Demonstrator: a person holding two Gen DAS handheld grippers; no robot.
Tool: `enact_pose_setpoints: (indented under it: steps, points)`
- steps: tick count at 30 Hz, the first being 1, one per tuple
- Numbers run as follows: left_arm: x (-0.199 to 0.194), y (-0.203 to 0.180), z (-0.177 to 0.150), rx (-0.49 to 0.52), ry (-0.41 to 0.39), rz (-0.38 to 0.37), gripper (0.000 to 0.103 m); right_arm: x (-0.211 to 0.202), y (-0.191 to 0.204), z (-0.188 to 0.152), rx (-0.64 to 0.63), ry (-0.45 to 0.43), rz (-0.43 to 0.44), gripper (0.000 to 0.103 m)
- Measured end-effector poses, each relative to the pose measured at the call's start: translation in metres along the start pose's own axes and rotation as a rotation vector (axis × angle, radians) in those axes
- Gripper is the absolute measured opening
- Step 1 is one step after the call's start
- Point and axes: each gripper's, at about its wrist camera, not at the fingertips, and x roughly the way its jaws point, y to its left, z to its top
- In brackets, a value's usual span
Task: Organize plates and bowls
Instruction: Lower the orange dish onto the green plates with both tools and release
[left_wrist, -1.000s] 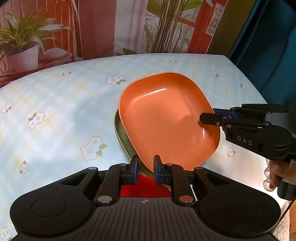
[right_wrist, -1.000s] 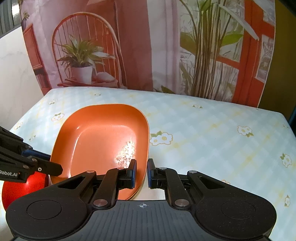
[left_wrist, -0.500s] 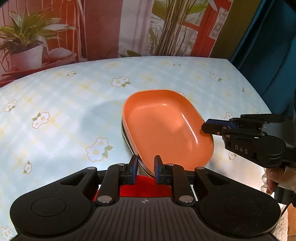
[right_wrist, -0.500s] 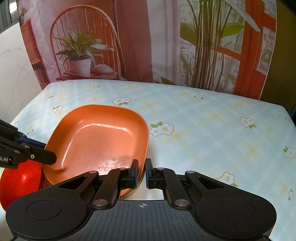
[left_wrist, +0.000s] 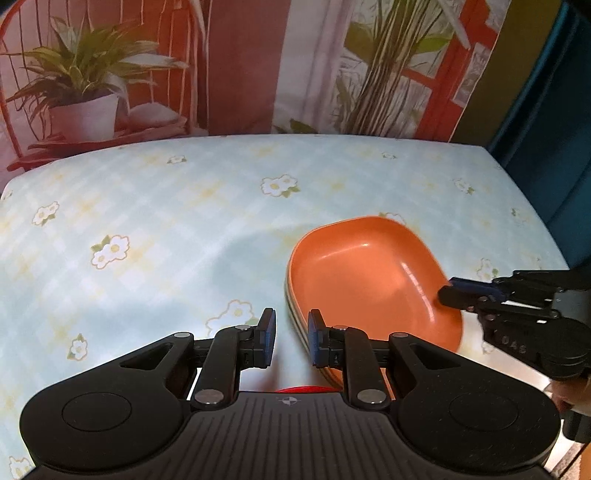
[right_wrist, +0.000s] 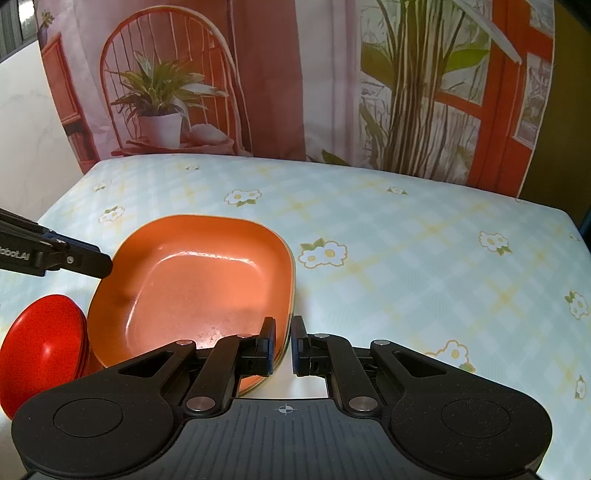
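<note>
An orange rounded-square plate (left_wrist: 369, 280) lies on top of a stack of plates on the flowered table; it also shows in the right wrist view (right_wrist: 199, 280). My left gripper (left_wrist: 288, 338) is open a little, its fingers empty, beside the plate's near-left edge. My right gripper (right_wrist: 283, 345) is slightly open and holds nothing, just off the plate's near-right rim. A red bowl (right_wrist: 44, 343) sits left of the plate; only a sliver of it (left_wrist: 303, 388) shows under my left gripper. The right gripper's tip (left_wrist: 465, 295) sits at the plate's right rim.
The table (right_wrist: 406, 258) is covered by a light blue cloth with flowers. A printed backdrop with a chair and plants hangs behind the table. A dark teal curtain (left_wrist: 546, 129) stands past the table's right edge.
The orange plate has come down from a tilt to lie flat on the stack. Both grippers have let go of its rim and drawn back slightly.
</note>
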Motion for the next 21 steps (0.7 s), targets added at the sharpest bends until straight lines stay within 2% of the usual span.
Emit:
enact_pose_setpoints:
  steps: [8, 12, 16, 21]
  points:
    - [0.001, 0.008, 0.0, -0.019, 0.002, 0.004, 0.02, 0.001, 0.001, -0.001, -0.001, 0.003, -0.005, 0.009]
    - [-0.01, 0.009, -0.002, -0.023, -0.037, -0.012, 0.02, -0.005, 0.002, 0.001, 0.005, -0.02, -0.002, 0.01]
    - [-0.023, 0.005, -0.002, -0.02, -0.087, -0.007, 0.02, -0.015, 0.007, 0.005, 0.005, -0.042, -0.001, 0.017]
    - [-0.043, 0.003, -0.008, 0.002, -0.137, 0.008, 0.02, -0.032, 0.019, 0.009, -0.011, -0.077, 0.006, 0.02]
